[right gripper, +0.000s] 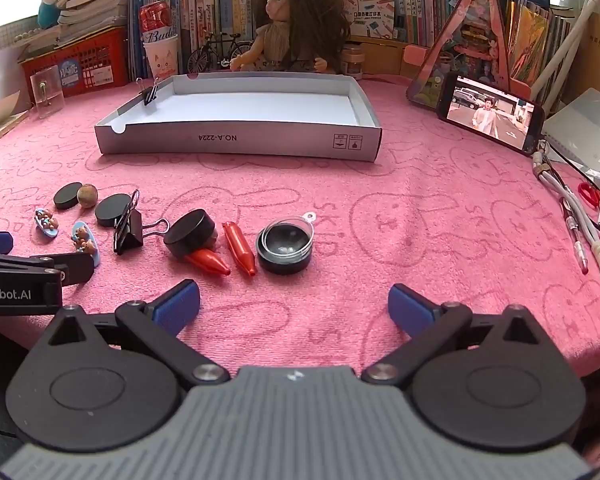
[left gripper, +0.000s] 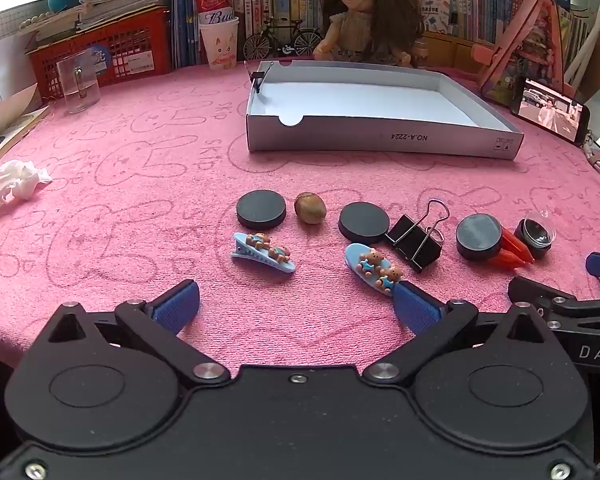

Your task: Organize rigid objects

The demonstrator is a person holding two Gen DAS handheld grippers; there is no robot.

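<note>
A row of small objects lies on the pink cloth: black discs [left gripper: 261, 209] [left gripper: 364, 220] [left gripper: 479, 237], a brown nut [left gripper: 310, 208], two blue bear hair clips [left gripper: 265, 252] [left gripper: 376, 268], a black binder clip [left gripper: 414, 240], red pieces [right gripper: 240, 246] and a black lens with a clear cap [right gripper: 286, 246]. Behind them stands a shallow grey box [left gripper: 380, 142] holding a small binder clip [right gripper: 150, 94]. My left gripper [left gripper: 296, 306] is open just short of the hair clips, nothing between its fingers. My right gripper [right gripper: 294, 306] is open too, empty, in front of the lens.
A phone [right gripper: 490, 114] playing video leans at the right. Cables and pens [right gripper: 576, 216] lie at the right edge. A crumpled tissue [left gripper: 14, 184], a glass [left gripper: 78, 86], a red basket [left gripper: 100, 54], a doll [left gripper: 364, 16] and books line the left and back.
</note>
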